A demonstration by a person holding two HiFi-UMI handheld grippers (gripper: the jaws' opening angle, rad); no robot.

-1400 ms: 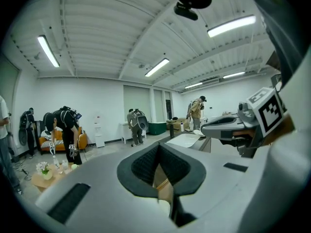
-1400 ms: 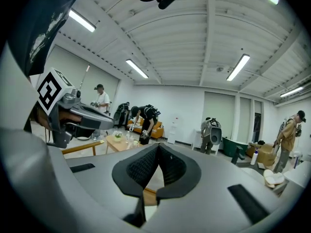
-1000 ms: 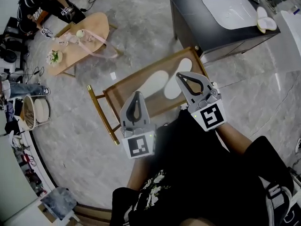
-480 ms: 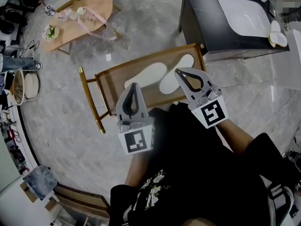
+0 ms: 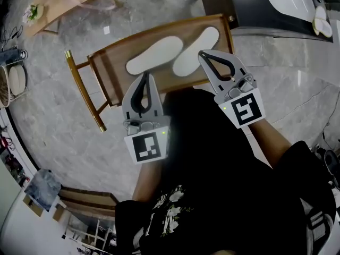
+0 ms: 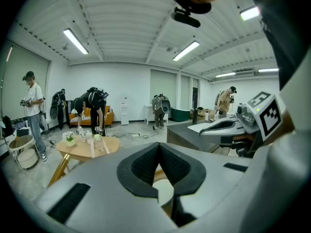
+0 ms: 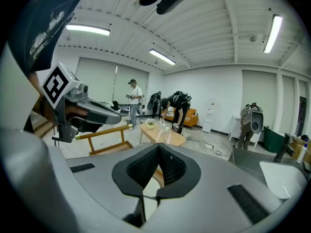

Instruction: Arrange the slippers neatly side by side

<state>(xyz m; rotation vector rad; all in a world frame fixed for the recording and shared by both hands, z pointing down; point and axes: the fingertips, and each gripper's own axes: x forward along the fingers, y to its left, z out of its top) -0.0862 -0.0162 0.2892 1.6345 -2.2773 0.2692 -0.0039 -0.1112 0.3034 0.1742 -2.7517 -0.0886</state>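
Hovering at the near edge of a low wooden bench (image 5: 109, 74), the left gripper (image 5: 144, 81) and right gripper (image 5: 208, 57) are both clenched on nothing. One white slipper (image 5: 153, 56) and the other slipper (image 5: 195, 44) lie close together on the bench top but staggered, so squaring them up seems still to do. Only the head view shows the pair whole, while the gripper views show shut jaws and a round table (image 6: 90, 148) with people (image 6: 32, 103) beyond the bench.

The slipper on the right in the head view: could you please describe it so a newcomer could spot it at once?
Find the wooden bench on the grey floor. Two white slippers lie slanted on it; unlike its neighbour, this slipper is nearer the dark cabinet, just beyond the right tool.
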